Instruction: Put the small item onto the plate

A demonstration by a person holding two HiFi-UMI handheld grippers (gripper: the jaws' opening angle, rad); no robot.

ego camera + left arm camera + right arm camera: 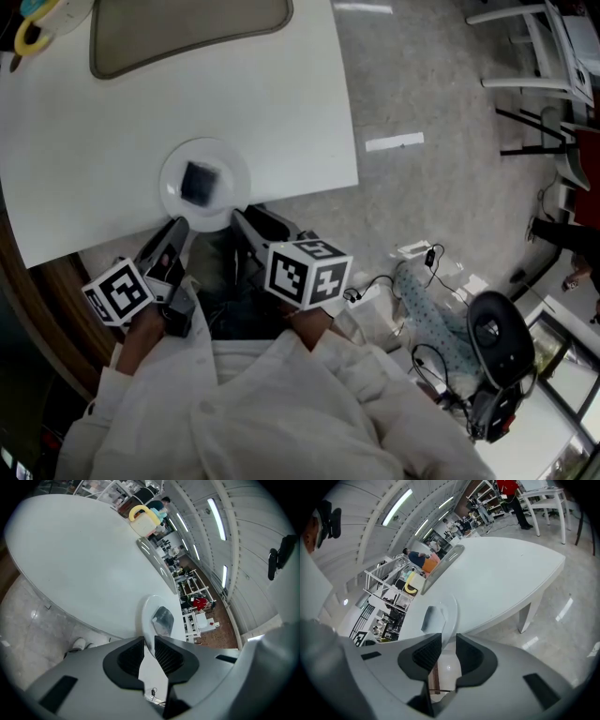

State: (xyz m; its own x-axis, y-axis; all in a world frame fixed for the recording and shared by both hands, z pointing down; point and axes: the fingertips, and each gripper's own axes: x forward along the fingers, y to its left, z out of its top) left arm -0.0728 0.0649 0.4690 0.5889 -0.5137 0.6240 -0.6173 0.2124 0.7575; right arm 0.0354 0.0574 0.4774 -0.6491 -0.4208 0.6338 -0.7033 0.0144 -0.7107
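Observation:
A white plate (pixel 231 159) sits at the near edge of the white table (pixel 122 112), its near rim hanging over the edge. A small dark square item (pixel 198 183) lies in its middle. My left gripper (pixel 184 225) meets the near rim from below left and my right gripper (pixel 240 217) from below right. In the left gripper view the plate (pixel 150 607) rim runs into the narrow gap of the left gripper (pixel 149 651), beyond it the item (pixel 163 619). In the right gripper view the plate (pixel 451 609) rim fills the gap of the right gripper (pixel 448 648), beside the item (pixel 429 618).
A beige tray (pixel 187 33) lies at the table's far side, with a yellow-handled object (pixel 33 28) at the far left corner. On the floor to the right are white chairs (pixel 534 47), cables and a black office chair (pixel 497 337).

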